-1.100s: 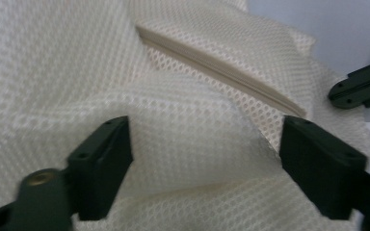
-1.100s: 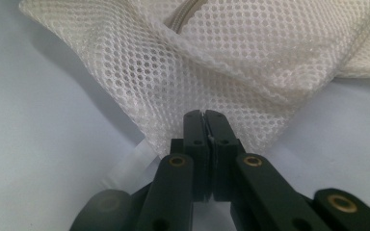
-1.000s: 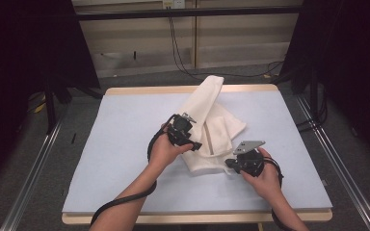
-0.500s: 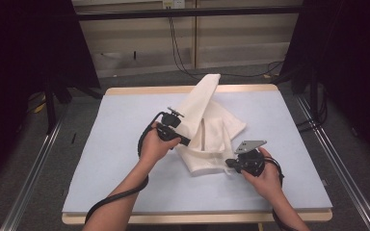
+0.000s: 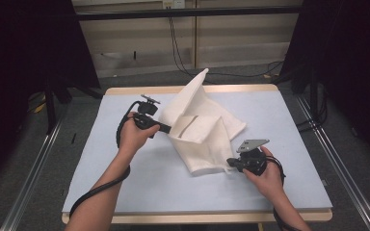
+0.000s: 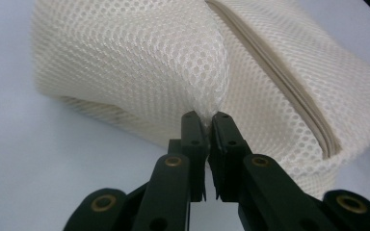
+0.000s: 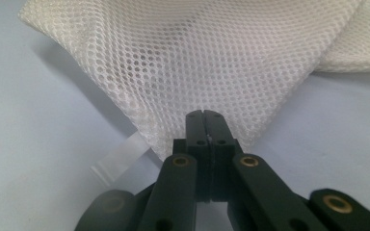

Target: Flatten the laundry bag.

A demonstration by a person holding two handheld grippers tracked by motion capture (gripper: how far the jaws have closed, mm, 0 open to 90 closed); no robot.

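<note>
Best done slowly: draw the left gripper (image 5: 169, 129) away from the right gripper (image 5: 231, 163) so the white mesh bag (image 5: 200, 134) spreads flat between them, with no jerk that could slip the thin pinch. Worth keeping both hands low over the pale blue table (image 5: 125, 183), since lifting probably lets the loose upper flap flop over again. Better to hold the right one as an anchor and let only the left travel.

Left gripper (image 6: 205, 118) clenched on a small gathered tuft of the mesh, jaws just closed onto it, fabric puckering right at the tips. Right gripper (image 7: 205, 115) clamped on the bag's near corner, jaws pressed together with mesh between them, a clear tag (image 7: 120, 156) sticking out just beside on its left.

Bag between the two tools, reaching ahead of both: off-white, open honeycomb weave, soft and crumpled, folded over itself with one pointed end raised toward the table's far edge. A cream bound seam, likely the zip edge, running diagonally just right of the left jaws.
</note>
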